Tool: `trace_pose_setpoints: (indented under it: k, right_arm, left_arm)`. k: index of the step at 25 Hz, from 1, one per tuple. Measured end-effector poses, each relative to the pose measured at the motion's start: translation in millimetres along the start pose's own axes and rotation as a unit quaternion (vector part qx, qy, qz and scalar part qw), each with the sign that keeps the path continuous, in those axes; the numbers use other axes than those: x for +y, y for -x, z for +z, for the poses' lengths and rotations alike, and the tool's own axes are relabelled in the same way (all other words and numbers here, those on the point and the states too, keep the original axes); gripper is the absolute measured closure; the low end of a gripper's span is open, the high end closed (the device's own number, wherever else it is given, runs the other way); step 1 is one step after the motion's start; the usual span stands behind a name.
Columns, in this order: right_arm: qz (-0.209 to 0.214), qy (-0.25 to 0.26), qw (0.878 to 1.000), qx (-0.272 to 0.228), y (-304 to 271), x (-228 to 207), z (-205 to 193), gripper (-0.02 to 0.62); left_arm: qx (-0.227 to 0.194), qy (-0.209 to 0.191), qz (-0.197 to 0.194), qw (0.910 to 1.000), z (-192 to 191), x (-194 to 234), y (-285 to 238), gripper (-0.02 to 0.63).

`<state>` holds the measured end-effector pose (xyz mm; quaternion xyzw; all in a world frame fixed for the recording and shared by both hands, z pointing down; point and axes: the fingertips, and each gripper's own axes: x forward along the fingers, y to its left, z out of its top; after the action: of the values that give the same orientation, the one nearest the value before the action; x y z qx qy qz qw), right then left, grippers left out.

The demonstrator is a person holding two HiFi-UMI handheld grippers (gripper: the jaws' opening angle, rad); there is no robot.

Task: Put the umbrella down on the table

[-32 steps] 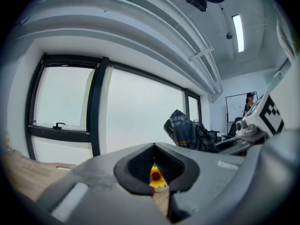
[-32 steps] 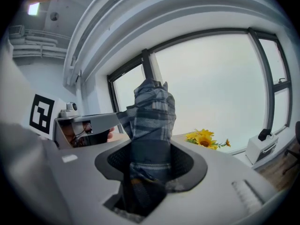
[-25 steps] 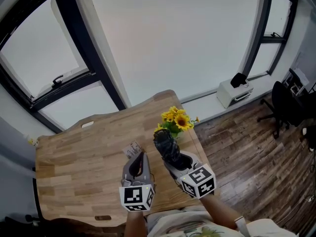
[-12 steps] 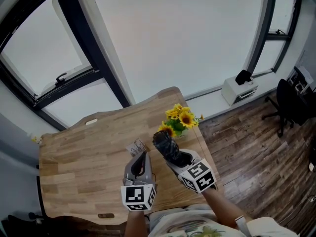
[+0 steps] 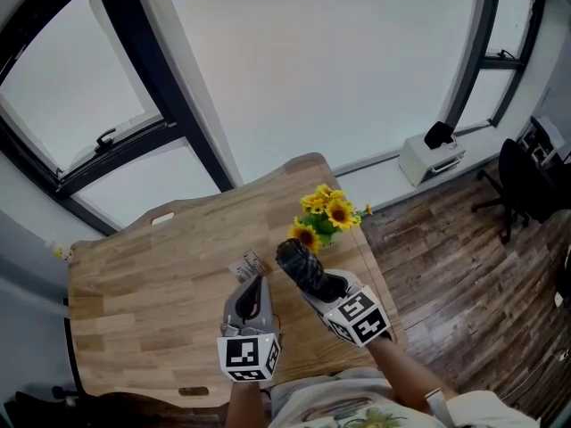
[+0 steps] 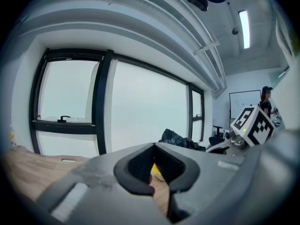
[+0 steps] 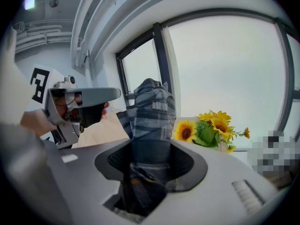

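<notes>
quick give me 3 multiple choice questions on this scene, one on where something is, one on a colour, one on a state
1. Where do the sunflowers stand?
A. on the floor
B. on the table, near its right edge in the head view
C. on the window sill

2. What does the umbrella fabric look like?
A. plain red
B. dark blue-grey plaid
C. yellow with dots

3. How do the jaws of the right gripper stand?
A. closed on the umbrella
B. wide apart and empty
C. closed on a flower stem

Answers:
1. B, the flowers sit on the wood close to the right edge.
2. B, the right gripper view shows dark checked cloth.
3. A, the folded umbrella sits clamped between both pads and sticks out past them.
</notes>
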<state>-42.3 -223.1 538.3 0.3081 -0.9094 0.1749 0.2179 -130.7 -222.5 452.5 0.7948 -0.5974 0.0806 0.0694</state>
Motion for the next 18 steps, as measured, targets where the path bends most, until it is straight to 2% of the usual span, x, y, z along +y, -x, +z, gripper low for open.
trace_pose_setpoints:
  k: [18]
  right_arm:
    - [0.009,0.007,0.998,0.054,-28,-7,-32,0.391]
  left_arm:
    - [0.019,0.02,0.009,0.9996,-25,27,-3,0.601]
